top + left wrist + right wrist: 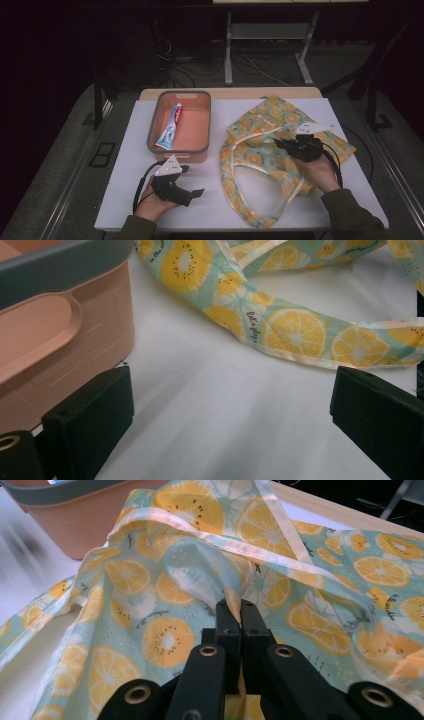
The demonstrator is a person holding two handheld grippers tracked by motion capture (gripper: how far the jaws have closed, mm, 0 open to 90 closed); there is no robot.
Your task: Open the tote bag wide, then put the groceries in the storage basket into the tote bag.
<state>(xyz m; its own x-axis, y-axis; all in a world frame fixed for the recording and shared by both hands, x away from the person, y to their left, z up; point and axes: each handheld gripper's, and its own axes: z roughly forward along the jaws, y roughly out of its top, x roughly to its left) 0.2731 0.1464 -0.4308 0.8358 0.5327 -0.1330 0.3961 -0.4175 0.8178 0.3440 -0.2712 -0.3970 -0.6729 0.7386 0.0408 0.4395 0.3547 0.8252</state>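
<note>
On the white table (125,165), toward the left, a salmon-pink bin (200,120) with a grey rim holds a toothpaste tube (170,129) lying lengthwise; its print is too small to read from the high view. Just in front of the bin the left gripper (192,182) rests low over the table, its jaws spread wide with bare tabletop between them (the left gripper view crops both jaws at the frame's bottom corners). That view also cuts off the bin's wall and handle recess at the left edge.

To the right lies a citrus-print fabric bag (260,150), crumpled, its looped strap (295,335) trailing toward the person. The right gripper (239,612) is closed tight on a pinched fold of the bag; the hand (320,172) hides the fabric beneath it in the high view.
</note>
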